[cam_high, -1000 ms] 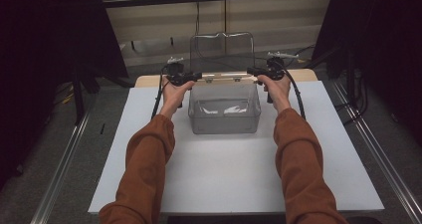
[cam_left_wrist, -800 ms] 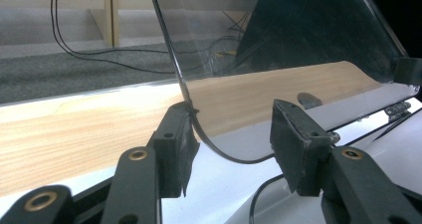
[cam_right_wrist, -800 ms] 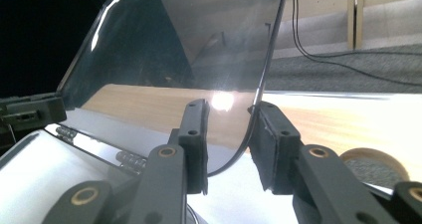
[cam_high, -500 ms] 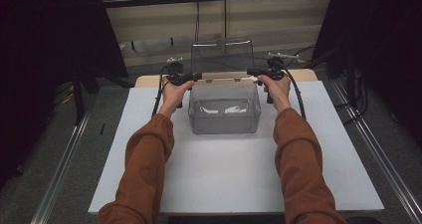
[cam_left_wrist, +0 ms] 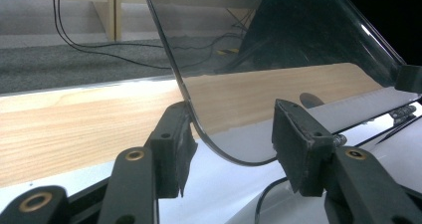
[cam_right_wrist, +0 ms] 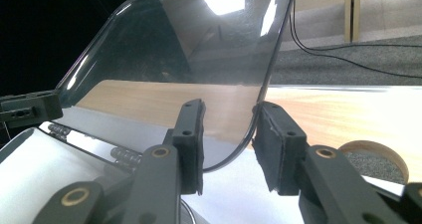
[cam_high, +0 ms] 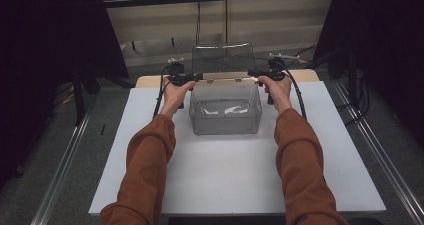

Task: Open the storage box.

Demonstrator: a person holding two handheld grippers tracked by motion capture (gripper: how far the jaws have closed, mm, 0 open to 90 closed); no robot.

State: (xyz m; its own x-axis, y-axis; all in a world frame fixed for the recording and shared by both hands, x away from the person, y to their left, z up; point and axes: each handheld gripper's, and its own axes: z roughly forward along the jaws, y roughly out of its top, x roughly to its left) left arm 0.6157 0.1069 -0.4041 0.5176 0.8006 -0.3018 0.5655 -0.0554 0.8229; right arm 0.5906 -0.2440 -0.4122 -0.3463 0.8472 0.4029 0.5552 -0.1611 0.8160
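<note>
A clear plastic box (cam_high: 225, 117) stands at the far middle of the white table (cam_high: 225, 180). Its clear lid (cam_high: 223, 60) is raised, nearly upright, above the box's back edge. My left gripper (cam_high: 197, 77) is at the lid's lower left corner and my right gripper (cam_high: 251, 74) at its lower right corner. In the left gripper view the lid (cam_left_wrist: 278, 40) has its rounded corner between the jaws of my left gripper (cam_left_wrist: 233, 117), which is open with a wide gap. In the right gripper view my right gripper (cam_right_wrist: 231, 119) straddles the lid (cam_right_wrist: 189, 50) corner, open.
A wooden strip (cam_high: 150, 81) runs behind the white sheet, with a round hole (cam_right_wrist: 373, 157) in it near the right gripper. Cables (cam_left_wrist: 89, 45) lie on the grey floor beyond. Metal rails (cam_high: 65, 160) flank the table on both sides.
The lid's top edge sits a little lower in the high view than a second ago. Both hands have stayed at the lid's corners.
</note>
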